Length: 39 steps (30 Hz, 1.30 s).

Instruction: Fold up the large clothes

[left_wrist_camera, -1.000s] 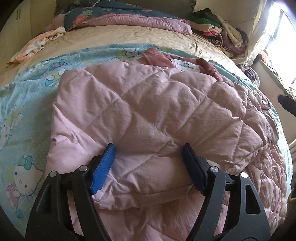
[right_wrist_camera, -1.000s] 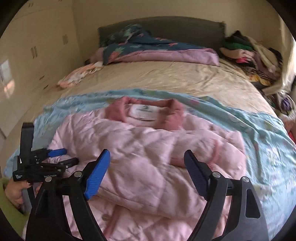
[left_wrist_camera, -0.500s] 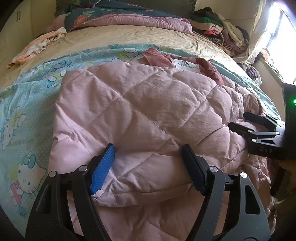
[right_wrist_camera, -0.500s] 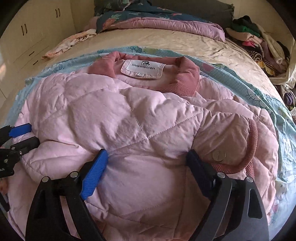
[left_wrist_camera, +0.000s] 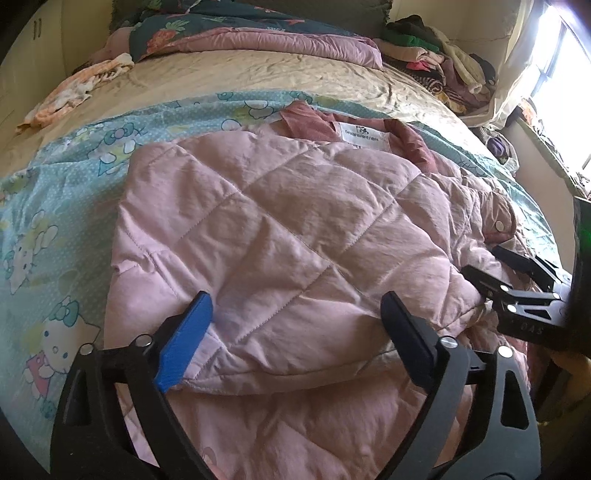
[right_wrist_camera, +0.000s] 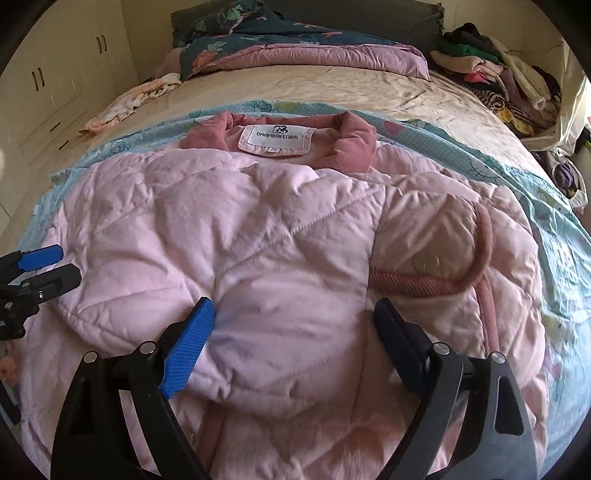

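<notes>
Bedroom: a wide bed (right_wrist_camera: pixel 332 99) under a beige sheet, with a light blue cartoon-print sheet (left_wrist_camera: pixel 55 192) over its near part and a dark headboard (right_wrist_camera: pixel 369 18) at the far wall. Cream cupboards (right_wrist_camera: pixel 55 85) with dark handles on the left. Bright daylight enters through a window (left_wrist_camera: pixel 561 66) at right.

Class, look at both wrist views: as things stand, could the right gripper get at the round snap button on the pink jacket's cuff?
Probably yes. The snap button lies uncovered on the jacket, just beyond the right gripper, whose jaws stand wide apart. Nothing lies between them.
</notes>
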Motion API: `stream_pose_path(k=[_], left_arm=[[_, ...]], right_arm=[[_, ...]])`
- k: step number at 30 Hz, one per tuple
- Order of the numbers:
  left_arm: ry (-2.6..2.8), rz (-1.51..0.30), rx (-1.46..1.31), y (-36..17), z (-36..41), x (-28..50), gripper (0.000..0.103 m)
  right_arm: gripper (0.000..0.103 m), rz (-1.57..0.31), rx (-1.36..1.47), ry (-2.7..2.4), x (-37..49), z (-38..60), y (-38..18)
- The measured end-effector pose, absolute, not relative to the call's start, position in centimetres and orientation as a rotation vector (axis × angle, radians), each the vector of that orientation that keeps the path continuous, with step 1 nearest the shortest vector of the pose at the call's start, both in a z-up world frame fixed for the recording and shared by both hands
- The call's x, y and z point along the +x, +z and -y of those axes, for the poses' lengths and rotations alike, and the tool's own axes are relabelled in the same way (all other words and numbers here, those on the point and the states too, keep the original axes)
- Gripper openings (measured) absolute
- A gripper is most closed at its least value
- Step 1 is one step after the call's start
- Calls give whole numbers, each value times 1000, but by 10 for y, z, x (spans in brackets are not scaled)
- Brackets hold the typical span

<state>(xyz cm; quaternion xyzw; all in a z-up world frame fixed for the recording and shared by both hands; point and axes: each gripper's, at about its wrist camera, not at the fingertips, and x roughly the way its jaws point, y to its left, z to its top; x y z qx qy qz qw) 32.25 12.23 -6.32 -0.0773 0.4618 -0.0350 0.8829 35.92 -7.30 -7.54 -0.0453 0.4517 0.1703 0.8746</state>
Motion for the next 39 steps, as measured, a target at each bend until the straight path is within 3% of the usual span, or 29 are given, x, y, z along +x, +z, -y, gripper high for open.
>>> stream_pose_path(k=[6,14,39], left_arm=[[-76,-948,-162,-53,-117,315,94],[-85,-929,-181,-40,-115,307,94],[-102,-830,-184,8,-104,282,94]], right_arm=[[91,-937,-39,370,342,85,-67],[97,-918,12,378,323,94,-53],[99,-777,66,357,272,124,7]])
